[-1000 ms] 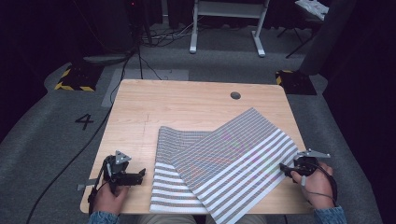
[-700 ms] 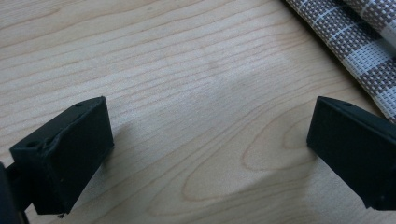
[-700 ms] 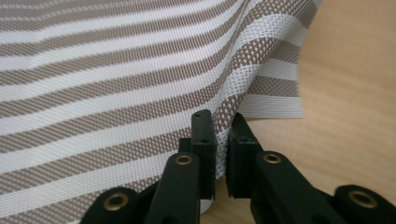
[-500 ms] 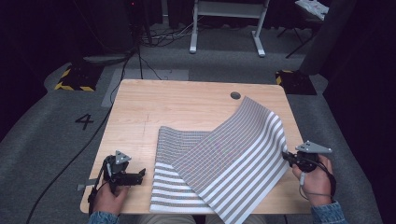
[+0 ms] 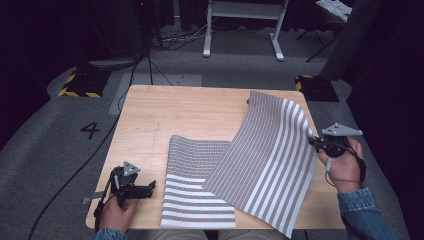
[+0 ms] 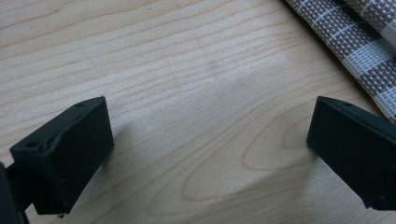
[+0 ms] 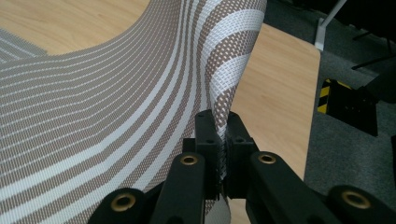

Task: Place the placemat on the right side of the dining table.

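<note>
The right tool (image 7: pixel 221 140) grips the striped mat (image 5: pixel 270 155) off the table (image 5: pixel 190 110).

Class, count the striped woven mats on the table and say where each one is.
2. One striped mat lies flat at the table's near edge. The other, the lifted mat, overlaps it on the right, its right edge raised by the right gripper. More could lie hidden underneath.

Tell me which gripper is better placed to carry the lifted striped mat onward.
Right. The right gripper is clamped on the edge of the upper striped mat, which curls up off the table. The left gripper sits open on bare wood, beside the lower mat.
</note>
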`<action>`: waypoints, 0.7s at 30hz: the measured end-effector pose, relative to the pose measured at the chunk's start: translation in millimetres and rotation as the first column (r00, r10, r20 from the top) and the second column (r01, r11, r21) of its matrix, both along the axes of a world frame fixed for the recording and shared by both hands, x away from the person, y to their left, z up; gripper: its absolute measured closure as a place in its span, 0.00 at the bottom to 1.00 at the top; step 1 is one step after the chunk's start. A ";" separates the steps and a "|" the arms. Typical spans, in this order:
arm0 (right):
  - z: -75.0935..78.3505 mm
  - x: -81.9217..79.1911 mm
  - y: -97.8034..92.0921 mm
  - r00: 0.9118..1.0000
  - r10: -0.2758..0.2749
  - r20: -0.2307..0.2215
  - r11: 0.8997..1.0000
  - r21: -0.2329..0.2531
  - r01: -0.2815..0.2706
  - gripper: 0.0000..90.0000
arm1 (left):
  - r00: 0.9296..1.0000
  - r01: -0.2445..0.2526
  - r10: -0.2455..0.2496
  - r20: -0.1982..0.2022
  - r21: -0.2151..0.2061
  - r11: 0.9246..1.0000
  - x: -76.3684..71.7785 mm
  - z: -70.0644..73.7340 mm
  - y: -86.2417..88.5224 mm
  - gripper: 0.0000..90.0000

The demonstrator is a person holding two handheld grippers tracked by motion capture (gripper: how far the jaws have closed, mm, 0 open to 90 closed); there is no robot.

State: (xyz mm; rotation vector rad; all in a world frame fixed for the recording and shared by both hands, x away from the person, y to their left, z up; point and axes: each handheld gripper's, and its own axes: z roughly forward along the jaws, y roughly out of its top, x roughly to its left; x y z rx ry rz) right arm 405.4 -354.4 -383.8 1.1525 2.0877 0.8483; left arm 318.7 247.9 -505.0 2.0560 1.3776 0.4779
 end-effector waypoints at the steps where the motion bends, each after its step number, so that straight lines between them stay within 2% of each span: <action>1: 4.4 10.7 -0.6 1.000 -0.005 0.006 1.000 -0.010 0.005 0.97 | 1.000 -0.004 0.004 0.000 0.003 1.000 -0.5 0.2 0.1 0.01; 3: 6.4 16.3 -0.5 1.000 -0.009 0.008 1.000 -0.011 0.009 0.97 | 1.000 -0.005 0.005 -0.001 0.003 1.000 -0.7 0.2 0.1 0.01; 4: 9.5 28.8 0.2 1.000 -0.013 0.018 1.000 -0.026 0.014 0.97 | 1.000 -0.005 0.005 -0.001 0.003 1.000 -0.8 0.2 0.2 0.01; 5: 9.5 28.8 0.2 1.000 -0.013 0.018 1.000 -0.026 0.014 0.97 | 1.000 -0.005 0.005 -0.001 0.003 1.000 -0.8 0.2 0.2 0.01; 6: 11.0 35.4 0.9 1.000 -0.011 0.023 0.999 -0.032 0.011 0.97 | 1.000 -0.005 0.005 0.001 0.001 1.000 -0.8 0.0 0.2 0.01; 8: 13.5 48.9 0.4 0.998 -0.004 0.056 0.999 -0.046 0.007 0.93 | 1.000 -0.005 0.005 -0.001 0.002 1.000 -0.8 0.2 0.2 0.01; 9: 13.5 55.6 -0.2 0.996 -0.006 0.094 0.999 -0.053 0.011 0.84 | 1.000 -0.005 0.005 -0.001 0.003 1.000 -0.8 0.3 0.2 0.01; 10: 12.2 63.1 -0.4 0.987 -0.015 0.160 0.999 -0.041 0.022 0.66 | 1.000 -0.005 0.005 0.001 0.002 1.000 -0.8 0.1 0.2 0.01; 11: 9.6 69.3 -0.2 0.974 -0.044 0.222 0.999 -0.017 0.049 0.48 | 1.000 -0.004 0.004 -0.001 0.003 1.000 -0.8 0.2 0.2 0.01; 12: 8.6 68.8 1.4 0.971 -0.061 0.231 0.998 -0.004 0.063 0.46 | 1.000 -0.003 0.003 -0.004 0.002 1.000 -0.7 0.4 0.4 0.01; 14: 7.5 66.5 3.8 0.970 -0.064 0.234 0.998 -0.005 0.067 0.44 | 1.000 -0.002 0.002 -0.004 0.001 1.000 -0.7 0.4 0.4 0.01; 15: 4.2 58.6 12.5 0.975 -0.034 0.220 0.999 0.019 0.031 0.43 | 1.000 -0.003 0.003 -0.004 0.001 1.000 -0.6 0.3 0.4 0.01; 16: 4.2 58.6 12.5 0.975 -0.034 0.220 0.999 0.019 0.031 0.43 | 1.000 -0.001 0.001 -0.003 0.000 1.000 -0.4 0.2 0.3 0.01; 18: 0.1 44.5 27.2 0.981 0.007 0.196 0.997 0.069 -0.021 0.41 | 1.000 0.000 0.000 -0.002 -0.002 1.000 0.2 0.1 0.3 0.00; 20: -0.9 39.6 31.6 0.982 0.020 0.187 0.996 0.083 -0.036 0.41 | 1.000 0.001 -0.001 -0.001 -0.001 1.000 0.3 0.1 0.4 0.00; 21: -2.6 29.4 41.3 0.986 0.055 0.158 0.993 0.098 -0.071 0.40 | 1.000 0.000 0.000 -0.001 0.001 1.000 0.4 0.2 0.3 0.00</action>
